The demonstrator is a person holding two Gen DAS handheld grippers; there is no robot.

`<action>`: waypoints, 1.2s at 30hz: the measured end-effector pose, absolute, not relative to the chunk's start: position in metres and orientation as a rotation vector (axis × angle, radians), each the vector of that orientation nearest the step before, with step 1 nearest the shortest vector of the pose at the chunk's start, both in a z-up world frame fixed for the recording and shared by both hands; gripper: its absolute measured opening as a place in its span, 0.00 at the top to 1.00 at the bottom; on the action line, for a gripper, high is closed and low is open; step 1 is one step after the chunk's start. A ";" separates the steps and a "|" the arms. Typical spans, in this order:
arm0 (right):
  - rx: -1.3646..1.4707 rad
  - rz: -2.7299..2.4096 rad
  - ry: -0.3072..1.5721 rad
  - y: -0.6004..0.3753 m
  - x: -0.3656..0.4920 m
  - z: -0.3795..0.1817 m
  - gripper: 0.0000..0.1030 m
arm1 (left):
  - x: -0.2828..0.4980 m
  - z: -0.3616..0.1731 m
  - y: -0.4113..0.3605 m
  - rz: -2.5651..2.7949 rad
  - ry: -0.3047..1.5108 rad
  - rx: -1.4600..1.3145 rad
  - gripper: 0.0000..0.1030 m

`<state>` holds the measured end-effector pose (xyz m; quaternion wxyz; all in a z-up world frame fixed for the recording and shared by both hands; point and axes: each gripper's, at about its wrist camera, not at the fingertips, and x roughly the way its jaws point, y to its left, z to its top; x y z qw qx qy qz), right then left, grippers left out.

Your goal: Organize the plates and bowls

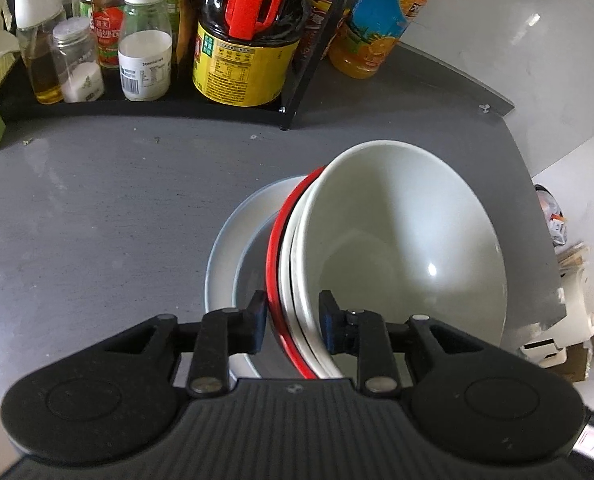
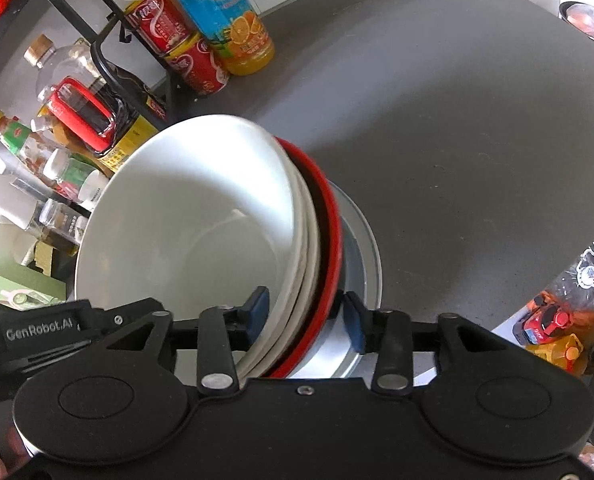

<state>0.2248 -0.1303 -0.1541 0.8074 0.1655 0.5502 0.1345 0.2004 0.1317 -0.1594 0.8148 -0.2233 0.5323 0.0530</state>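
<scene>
While both grippers, left (image 1: 291,316) and right (image 2: 305,314), clamp opposite rims, the nested bowls (image 1: 397,248) look heavy, slick and breakable above the plate (image 1: 225,248).

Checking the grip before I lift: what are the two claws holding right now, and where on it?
Both straddle the near rims of the nested bowls, the left claw and right claw, one pad inside, one outside. Full clamping can't be confirmed.

Grey table (image 1: 97,208) bears a plate (image 1: 221,264), rack (image 1: 137,110), juice bottle (image 1: 373,36).
</scene>
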 end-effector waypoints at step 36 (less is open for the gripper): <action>0.303 0.250 0.975 -0.214 0.149 -0.090 0.00 | 0.140 -0.082 0.100 0.122 1.077 -0.275 0.15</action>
